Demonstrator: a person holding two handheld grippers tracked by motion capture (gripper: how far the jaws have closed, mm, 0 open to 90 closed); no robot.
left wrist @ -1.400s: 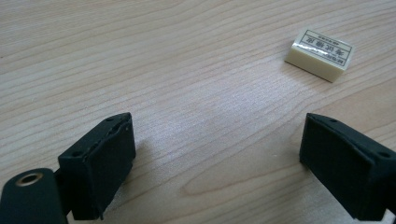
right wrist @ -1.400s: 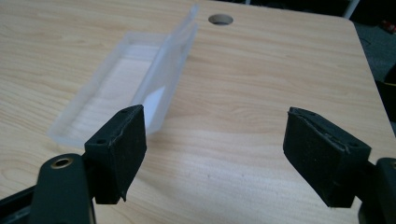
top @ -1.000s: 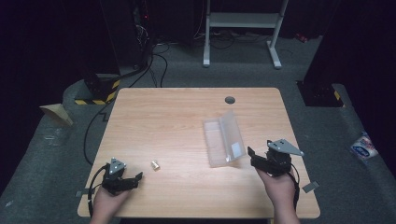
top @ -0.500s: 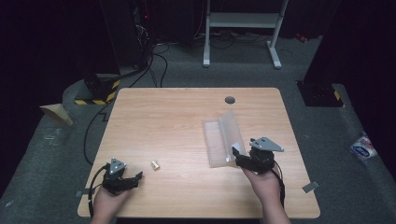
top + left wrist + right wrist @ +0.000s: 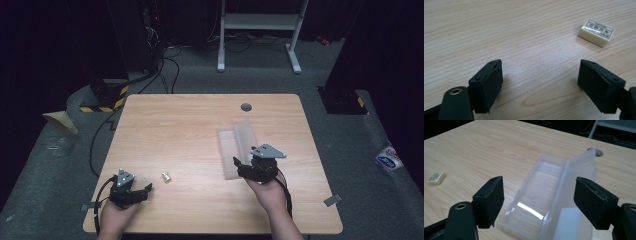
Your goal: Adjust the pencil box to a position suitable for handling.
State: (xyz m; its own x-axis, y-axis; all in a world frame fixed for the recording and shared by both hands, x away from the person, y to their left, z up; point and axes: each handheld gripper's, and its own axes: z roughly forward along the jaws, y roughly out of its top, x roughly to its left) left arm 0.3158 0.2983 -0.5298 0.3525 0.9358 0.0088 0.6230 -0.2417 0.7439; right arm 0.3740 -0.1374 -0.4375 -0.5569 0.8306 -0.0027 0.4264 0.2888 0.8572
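Clear plastic case (image 5: pixel 238 146), lid raised, right of table (image 5: pixel 190 125) centre, right gripper (image 5: pixel 537 202) unclenched at its near end; eraser (image 5: pixel 596 32) ahead of left gripper (image 5: pixel 539 85), jaws just narrowing, empty; risk: a nudge may skid the light case.

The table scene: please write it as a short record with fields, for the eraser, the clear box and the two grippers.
eraser: small, cream, with a printed label; lies flat on the wooden table, ahead of the left gripper, untouched
clear box: open, its lid raised; lies on the table in front of the right gripper
left gripper: low over the table, jaws apart and just closing a little, nothing between them
right gripper: at the near end of the box, jaws apart, just closing a little, not gripping it
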